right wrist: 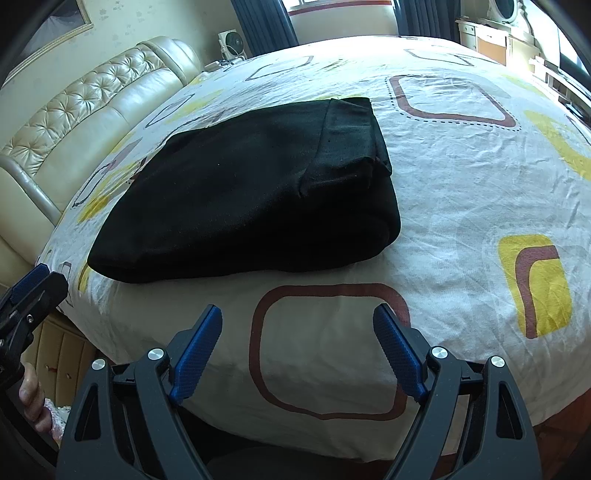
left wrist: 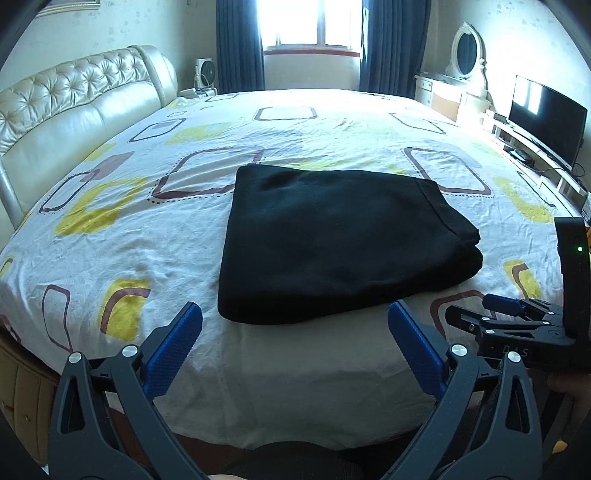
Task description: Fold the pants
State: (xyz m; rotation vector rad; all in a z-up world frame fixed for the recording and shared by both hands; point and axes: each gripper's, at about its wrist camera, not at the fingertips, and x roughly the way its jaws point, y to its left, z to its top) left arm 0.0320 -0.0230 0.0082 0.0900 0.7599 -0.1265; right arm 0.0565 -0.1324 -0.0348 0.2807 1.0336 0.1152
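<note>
From the left wrist, the black pants [left wrist: 343, 240] are seen folded into a thick rectangle, lying on the bed [left wrist: 147, 229] just past its near edge, at about twelve o'clock from the left tongs [left wrist: 295, 332]. These tongs are held apart over the bed's edge, nothing between the blue pads [left wrist: 173, 350], and the cloth is not touched. At three to four o'clock the right tongs [left wrist: 476, 314] are seen side-on, beside the pants and clear of them; their spread cannot be judged from this angle. Shown only here: a bright window [left wrist: 310, 22] between dark curtains [left wrist: 240, 44] at twelve o'clock, and a dark television [left wrist: 546, 122] with an oval mirror [left wrist: 467, 50] at two o'clock. The tufted headboard [left wrist: 74, 96] is at ten o'clock.

From the right wrist, the pants [right wrist: 251, 199] are placed at eleven to twelve o'clock of the right tongs [right wrist: 297, 317], whose pads [right wrist: 195, 358] are spread wide over a brown printed outline on the sheet, gripping nothing. Shown better here are the layered folds and a hem band at the pants' far right end. The left tongs [right wrist: 33, 284] enter at nine o'clock, with fingers of a hand [right wrist: 33, 398] below them, a detail barely seen from the left wrist. A small fan [right wrist: 232, 44] stands beyond the headboard [right wrist: 85, 110].
</note>
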